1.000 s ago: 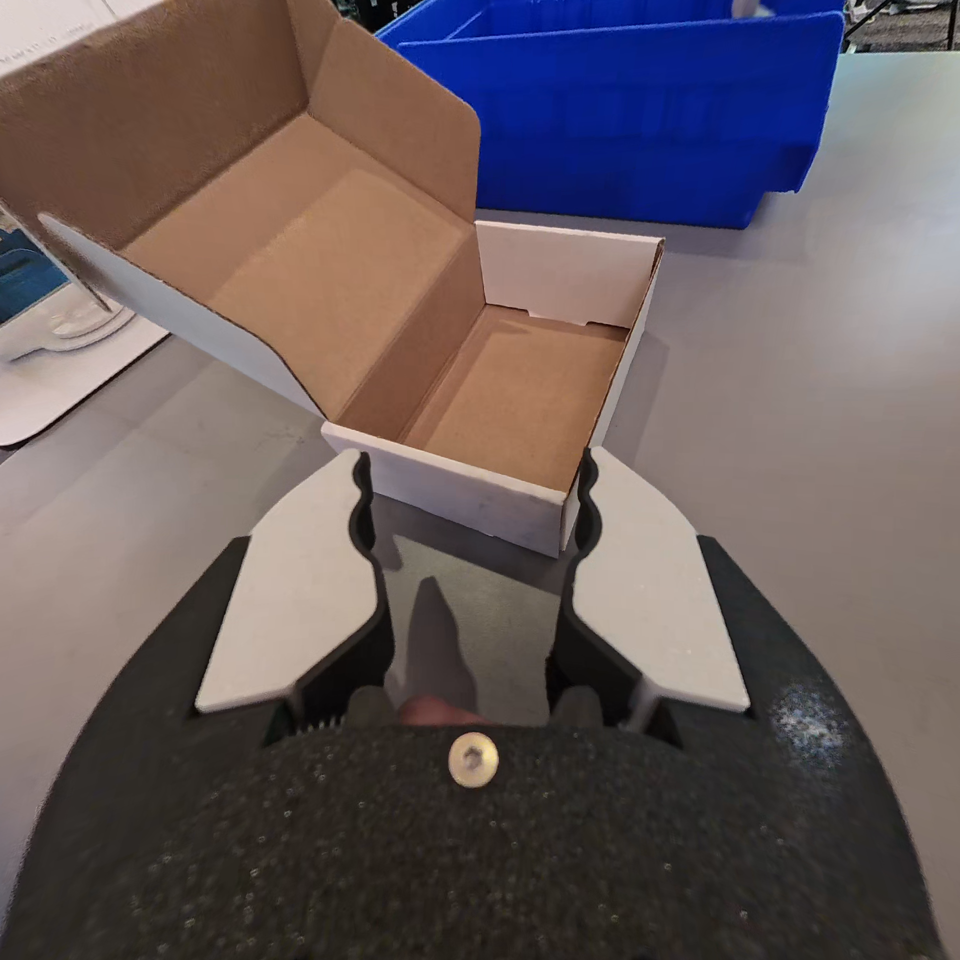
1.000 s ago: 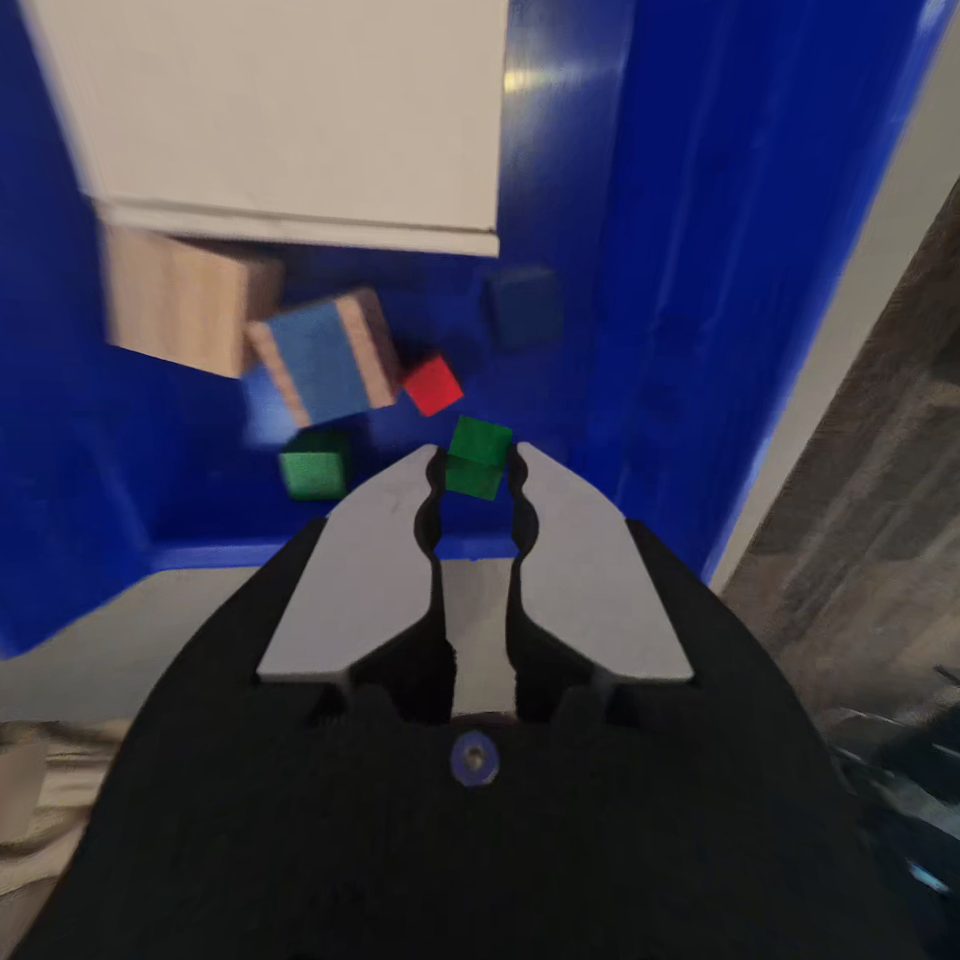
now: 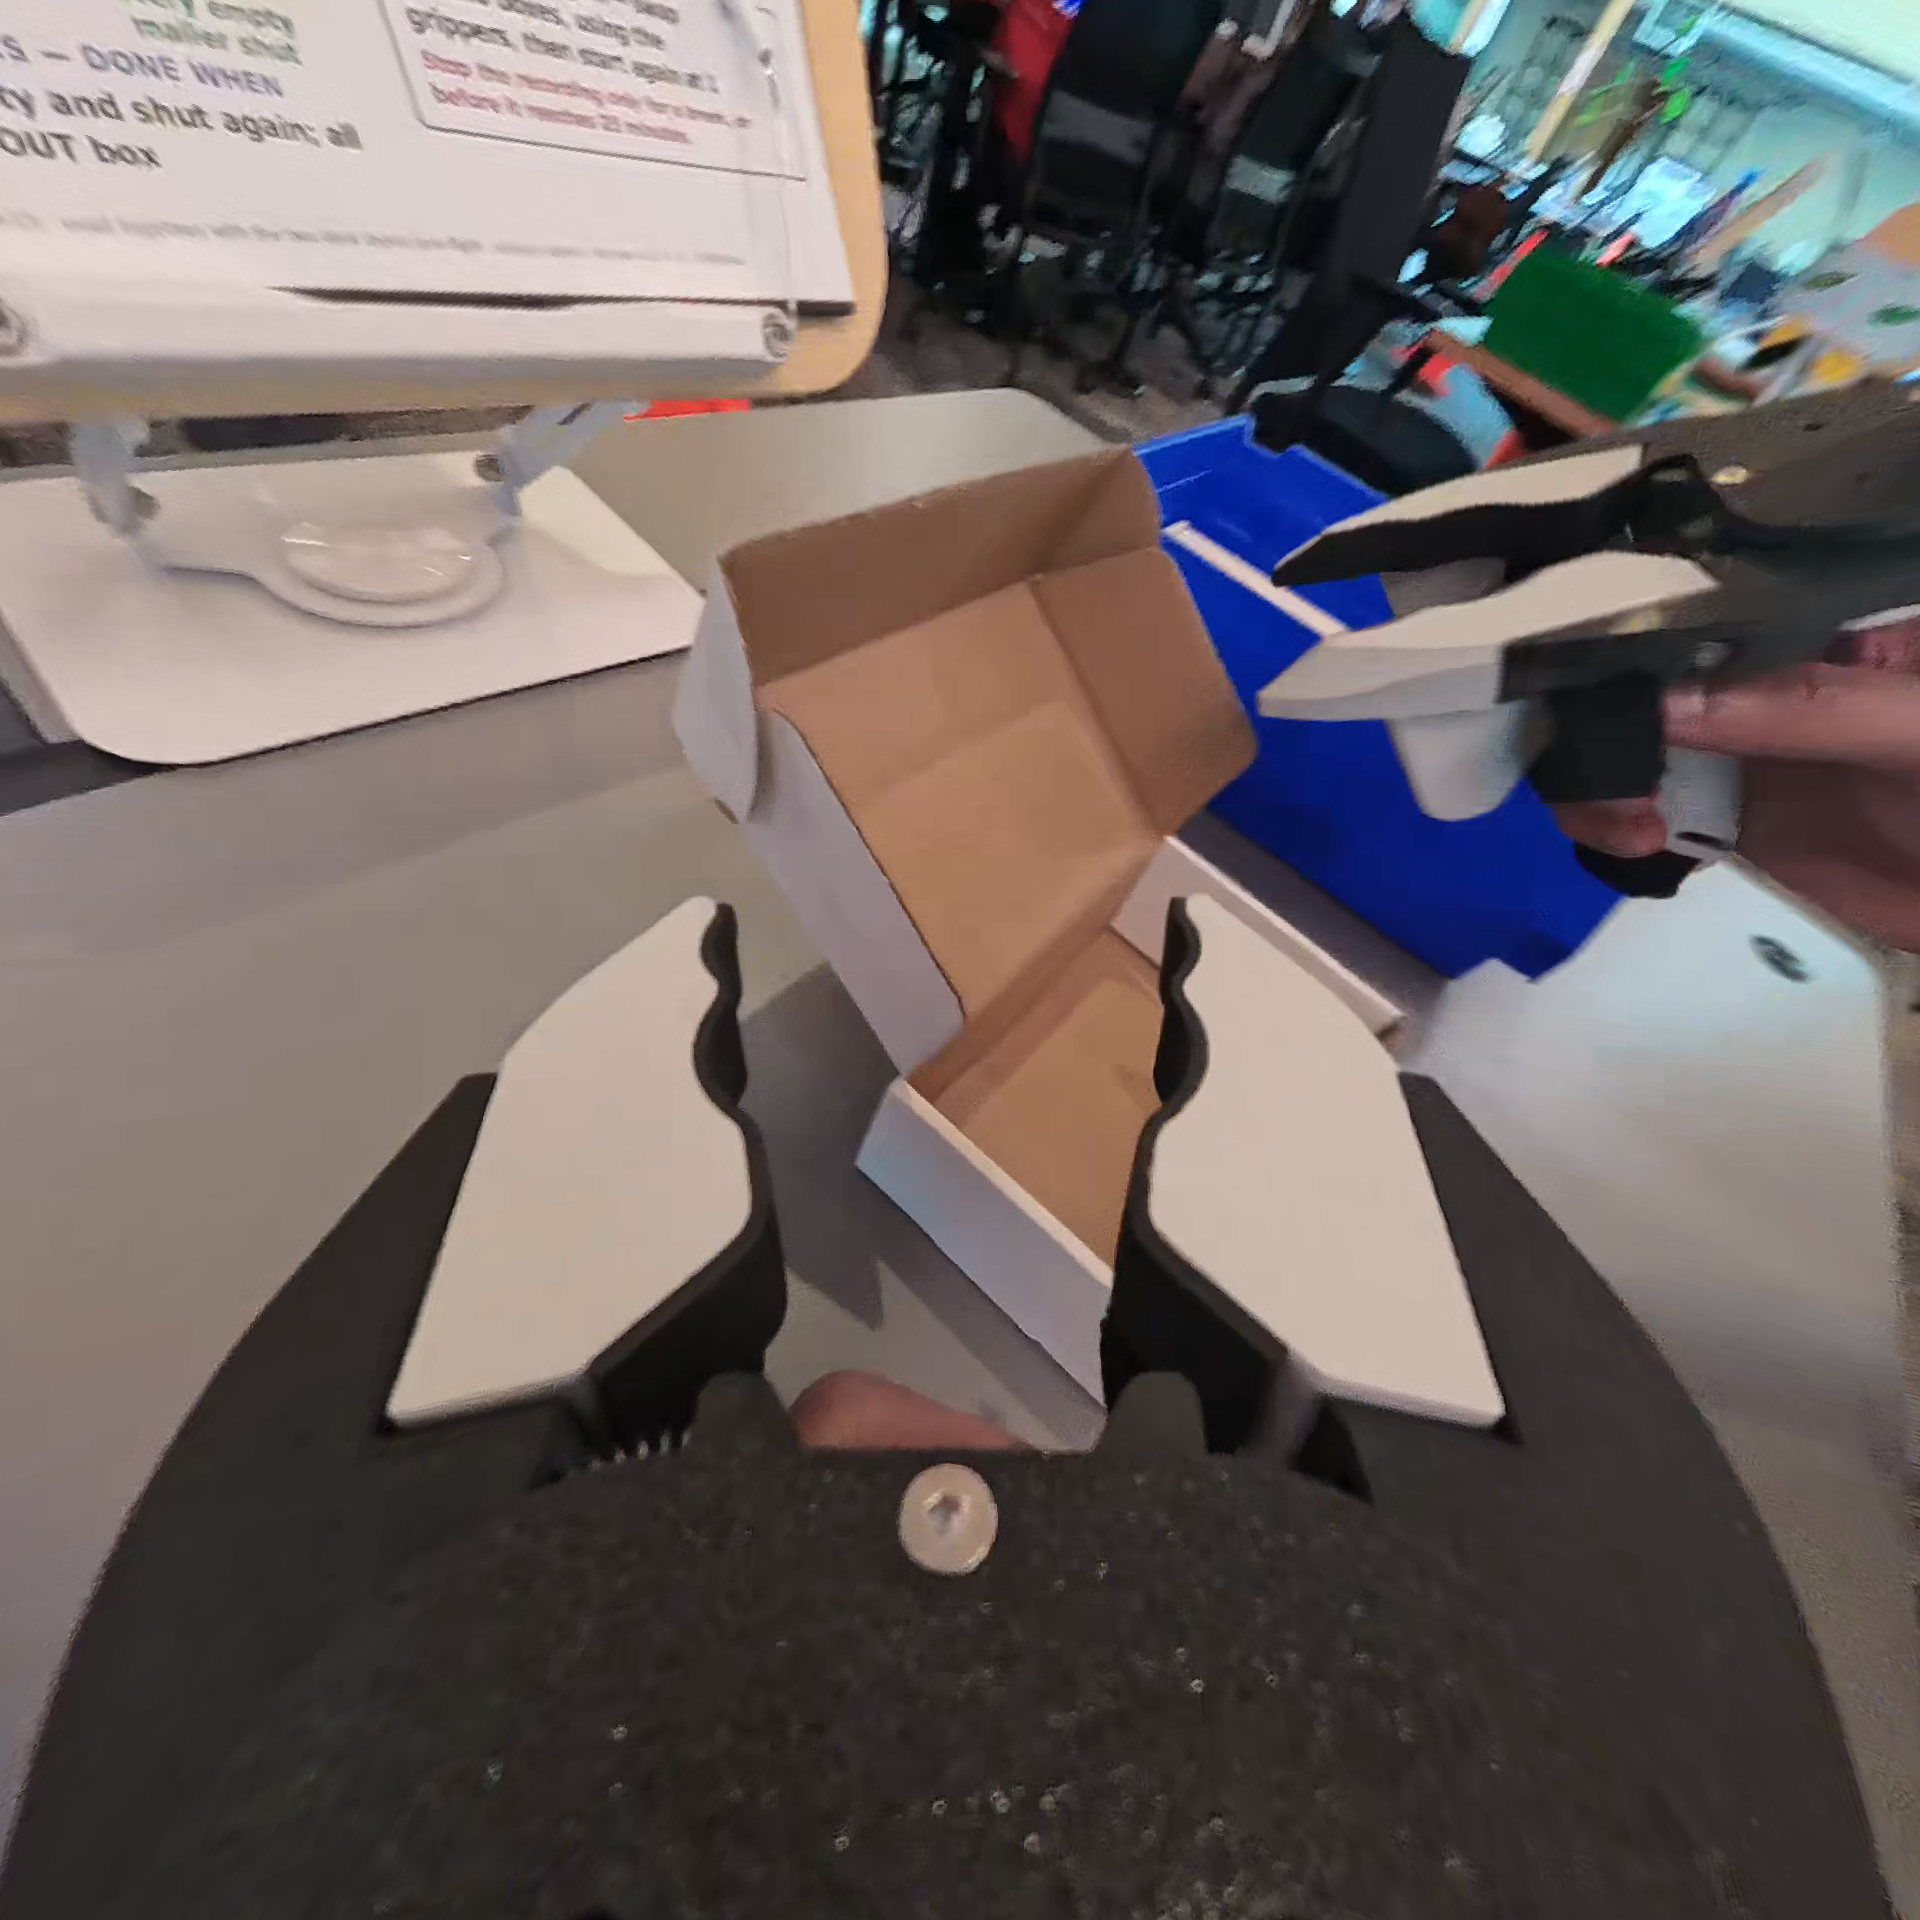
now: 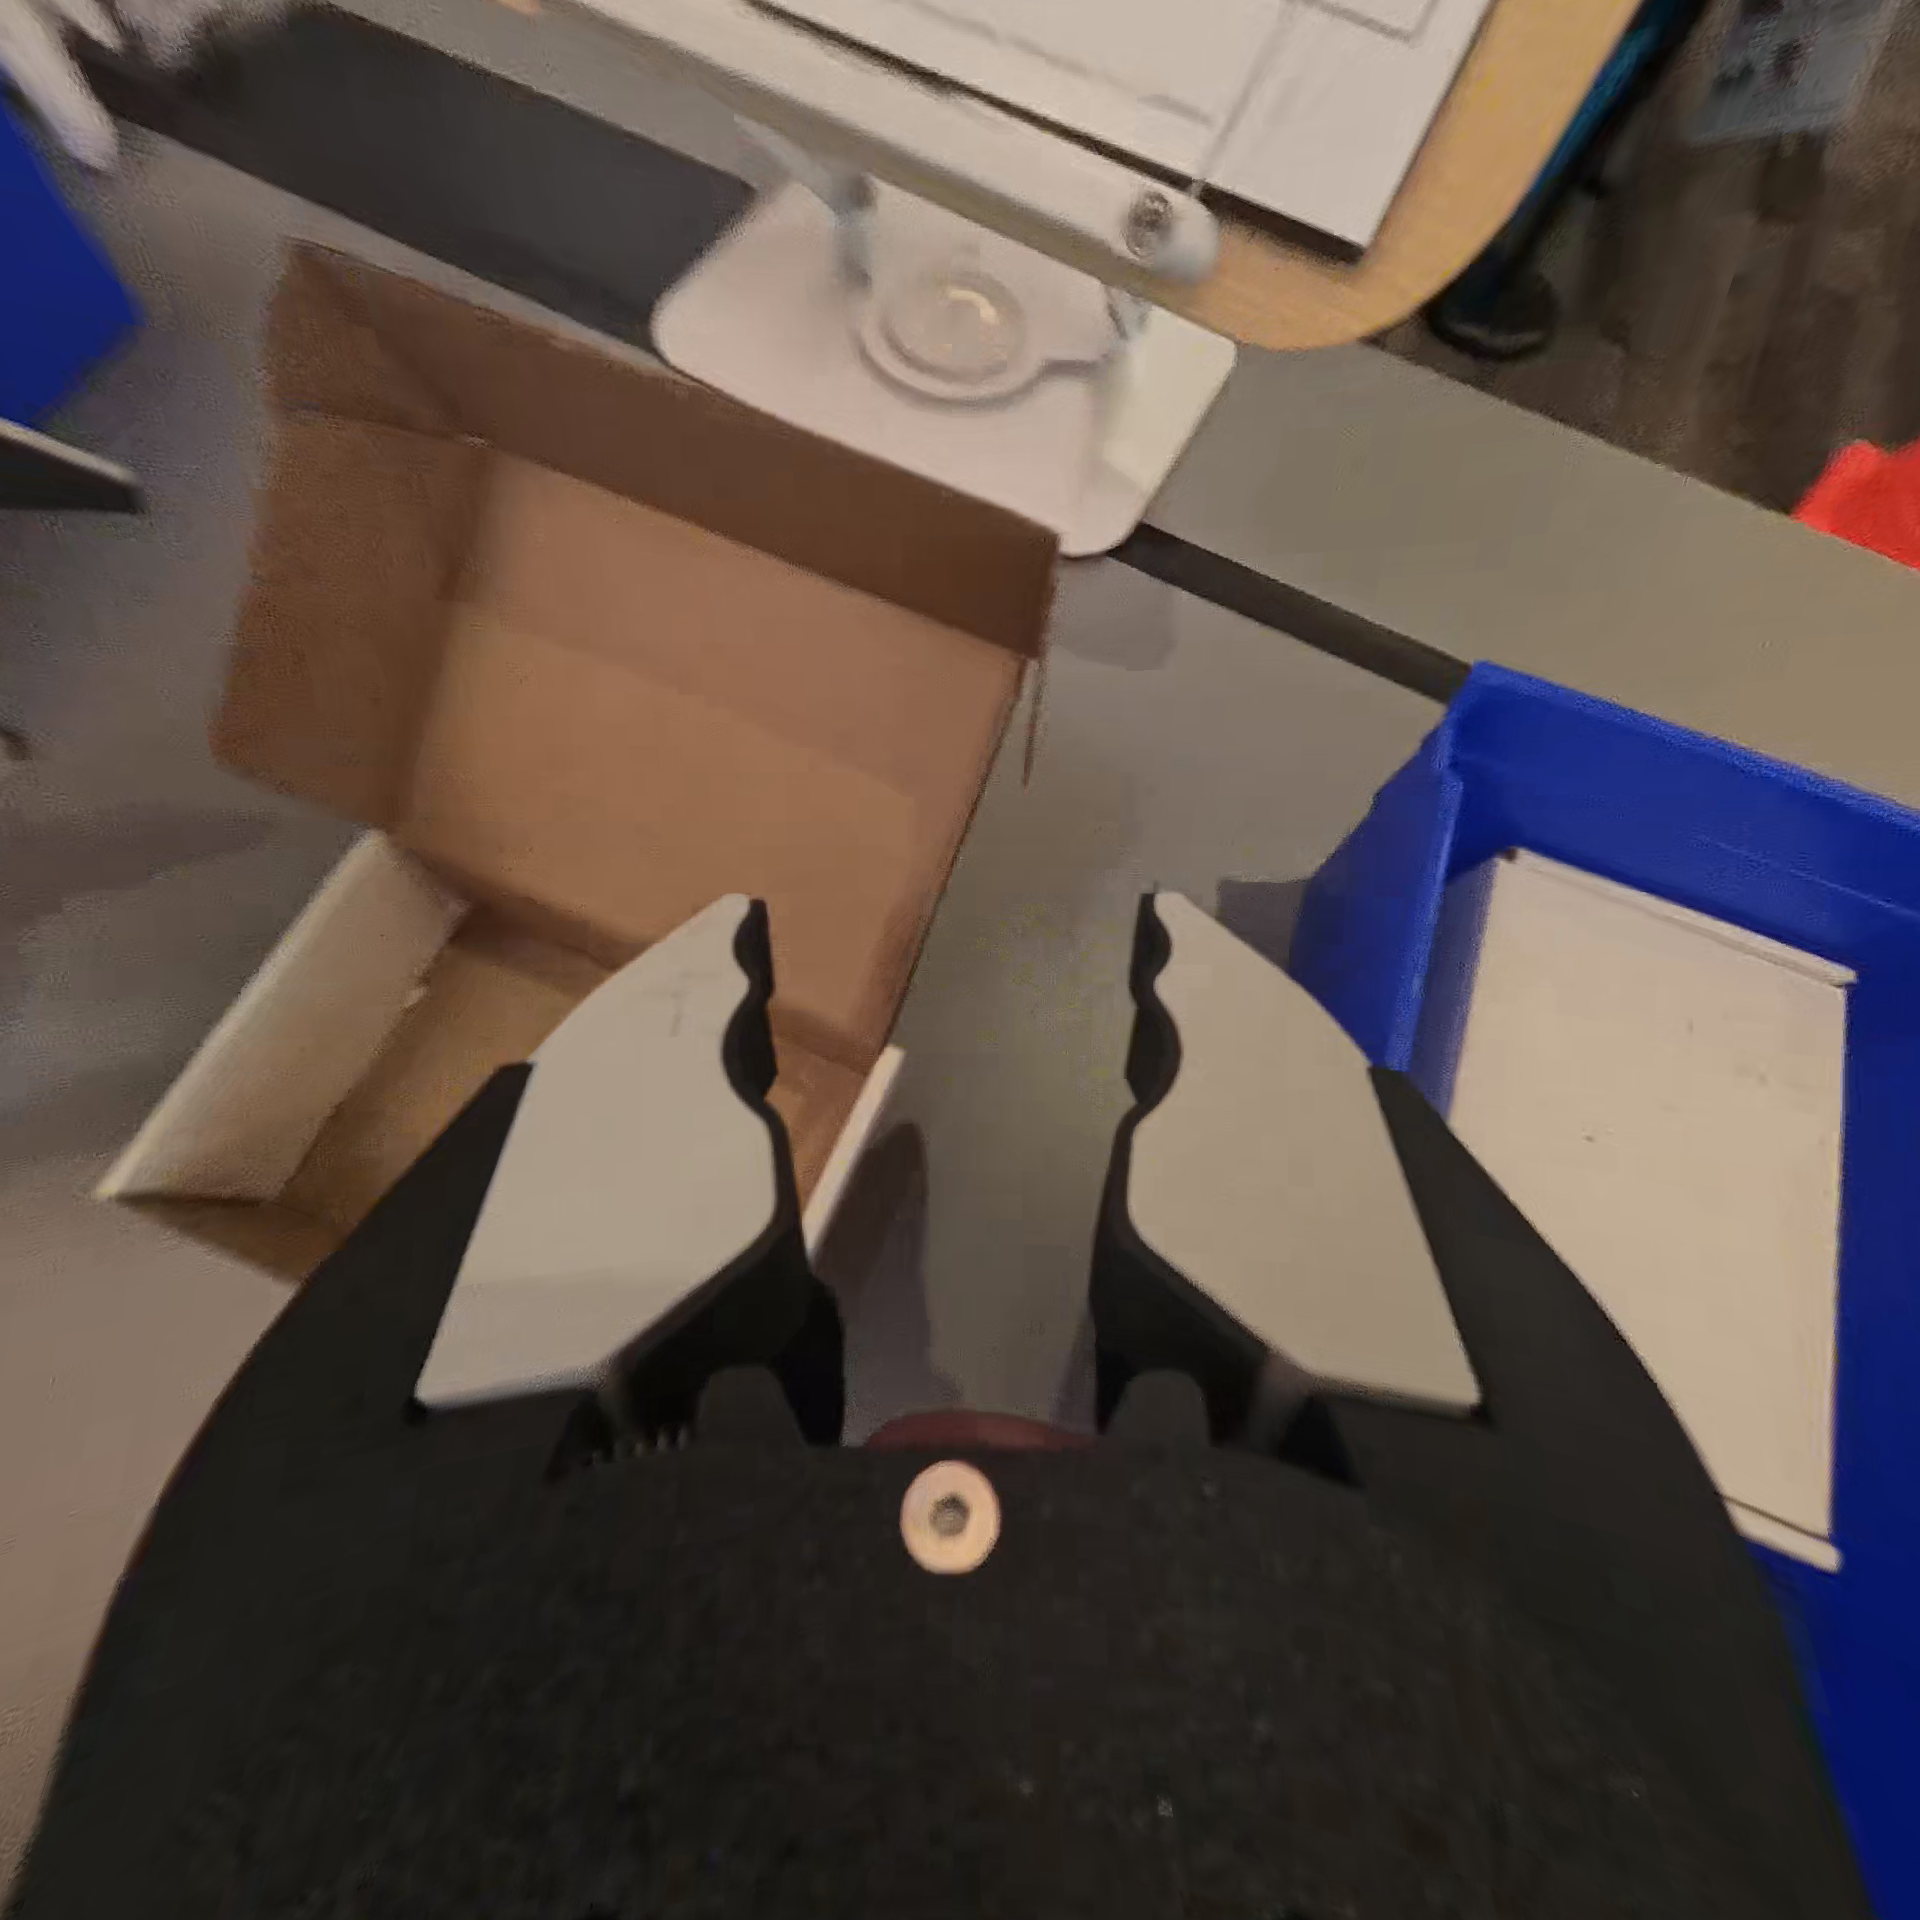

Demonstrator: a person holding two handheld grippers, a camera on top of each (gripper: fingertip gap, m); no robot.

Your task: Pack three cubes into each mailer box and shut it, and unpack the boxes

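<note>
A white mailer box (image 3: 977,790) stands open on the grey table, lid raised and brown inside showing. No cube shows in it, though my fingers hide part of the floor. My left gripper (image 3: 951,935) is open and empty, with the box's near corner showing between its fingers. My right gripper (image 3: 1273,639) is open and empty, held in a hand above the box's right side. In the right wrist view it (image 4: 951,920) hovers over the right edge of the open box (image 4: 623,675). No cubes are in view.
A blue bin (image 4: 1621,769) sits right of the box with a shut white mailer box (image 4: 1642,1143) inside; it also shows in the left wrist view (image 3: 1351,831). A white stand (image 3: 343,582) with a printed sheet on a board stands behind the box.
My right gripper was shut on a green cube over the blue bin; now it is open and empty beside the open box. My left gripper moved closer to the box corner.
</note>
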